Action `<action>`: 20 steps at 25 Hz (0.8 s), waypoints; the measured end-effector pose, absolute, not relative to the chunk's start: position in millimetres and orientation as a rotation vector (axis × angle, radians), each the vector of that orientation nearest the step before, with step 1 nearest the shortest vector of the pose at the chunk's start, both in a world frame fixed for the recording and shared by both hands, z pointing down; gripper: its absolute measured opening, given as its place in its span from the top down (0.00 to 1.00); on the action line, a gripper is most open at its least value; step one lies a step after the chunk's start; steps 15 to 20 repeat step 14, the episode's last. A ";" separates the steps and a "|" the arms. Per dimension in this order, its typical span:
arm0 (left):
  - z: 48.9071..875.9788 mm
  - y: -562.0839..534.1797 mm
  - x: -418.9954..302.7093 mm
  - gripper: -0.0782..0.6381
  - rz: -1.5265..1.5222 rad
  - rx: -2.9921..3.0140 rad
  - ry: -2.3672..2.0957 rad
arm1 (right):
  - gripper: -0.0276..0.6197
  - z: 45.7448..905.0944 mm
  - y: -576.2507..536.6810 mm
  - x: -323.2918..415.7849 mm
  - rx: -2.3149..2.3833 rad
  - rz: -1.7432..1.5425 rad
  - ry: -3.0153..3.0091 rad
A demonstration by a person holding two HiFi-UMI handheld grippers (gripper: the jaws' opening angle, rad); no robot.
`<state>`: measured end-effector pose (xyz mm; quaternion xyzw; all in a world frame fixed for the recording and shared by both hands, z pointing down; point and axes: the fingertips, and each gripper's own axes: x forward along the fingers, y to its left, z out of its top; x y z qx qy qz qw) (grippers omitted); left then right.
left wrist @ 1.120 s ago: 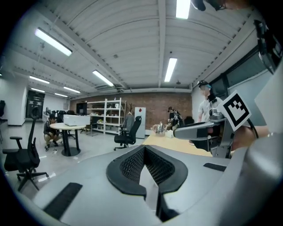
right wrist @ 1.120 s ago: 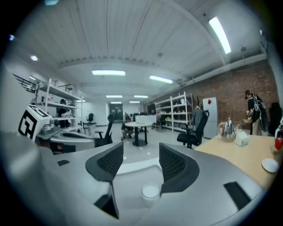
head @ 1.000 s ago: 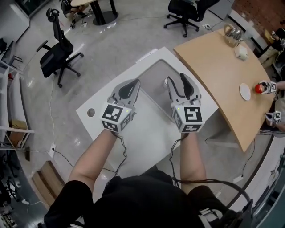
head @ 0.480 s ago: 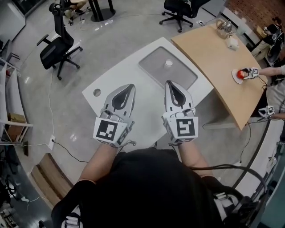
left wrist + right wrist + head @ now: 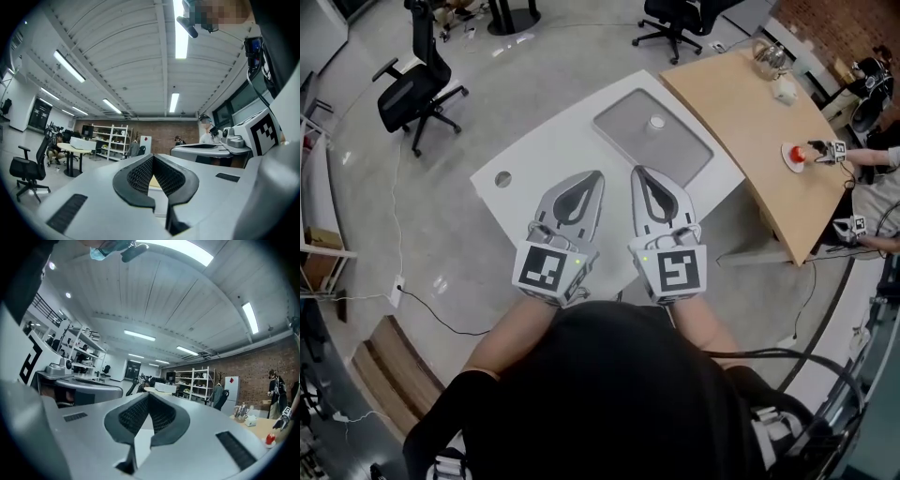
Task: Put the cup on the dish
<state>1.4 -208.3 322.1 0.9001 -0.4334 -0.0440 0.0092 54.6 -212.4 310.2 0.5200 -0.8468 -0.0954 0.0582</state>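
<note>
A small white cup [image 5: 655, 123] stands on a grey mat [image 5: 675, 155] at the far side of the white table [image 5: 553, 150]. The only dish I see is a white plate [image 5: 789, 156] on the wooden table to the right, with something red on it. My left gripper [image 5: 598, 175] and right gripper [image 5: 636, 172] hover side by side over the near part of the white table, well short of the cup. Both are shut with nothing between the jaws. The left gripper [image 5: 152, 157] and the right gripper [image 5: 148, 394] views face out across the room, with neither cup nor dish in them.
A curved wooden table [image 5: 750, 112] adjoins the white one on the right, with a kettle [image 5: 764, 58] at its far end. Another person's gripper [image 5: 827, 150] works at the plate. Office chairs [image 5: 408, 89] stand on the floor at left and behind.
Both grippers drew back from the grey mat toward my body and came closer together. The right gripper's jaws closed. The cup has not moved.
</note>
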 end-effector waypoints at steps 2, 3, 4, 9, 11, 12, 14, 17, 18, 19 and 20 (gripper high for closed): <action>323.8 -203.4 -0.8 0.88 -0.135 2.813 -1.338 | 0.94 311.3 -206.6 48.6 1.566 -0.285 -2.563; 323.5 -201.3 -1.9 0.89 -0.135 2.814 -1.332 | 0.94 310.8 -204.3 46.2 1.561 -0.288 -2.559; 323.2 -199.1 -2.8 0.88 -0.130 2.815 -1.326 | 0.94 310.2 -202.2 44.2 1.558 -0.290 -2.553; 324.4 -194.6 4.2 0.88 -0.109 2.825 -1.281 | 0.94 312.0 -197.7 45.2 1.562 -0.265 -2.528; 328.8 -196.2 7.3 0.89 -0.115 2.825 -1.263 | 0.94 316.1 -198.6 45.6 1.562 -0.264 -2.522; 331.2 -196.8 8.2 0.88 -0.114 2.828 -1.254 | 0.94 318.5 -198.9 45.2 1.563 -0.265 -2.519; 336.2 -197.6 9.5 0.88 -0.111 2.832 -1.237 | 0.94 323.5 -199.2 44.2 1.567 -0.264 -2.514; 336.2 -197.6 9.5 0.88 -0.111 2.832 -1.237 | 0.94 323.5 -199.2 44.2 1.567 -0.264 -2.514; 336.2 -197.6 9.5 0.88 -0.111 2.832 -1.237 | 0.94 323.5 -199.2 44.2 1.567 -0.264 -2.514; 336.2 -197.6 9.5 0.88 -0.111 2.832 -1.237 | 0.94 323.5 -199.2 44.2 1.567 -0.264 -2.514; 336.2 -197.6 9.5 0.88 -0.111 2.832 -1.237 | 0.94 323.5 -199.2 44.2 1.567 -0.264 -2.514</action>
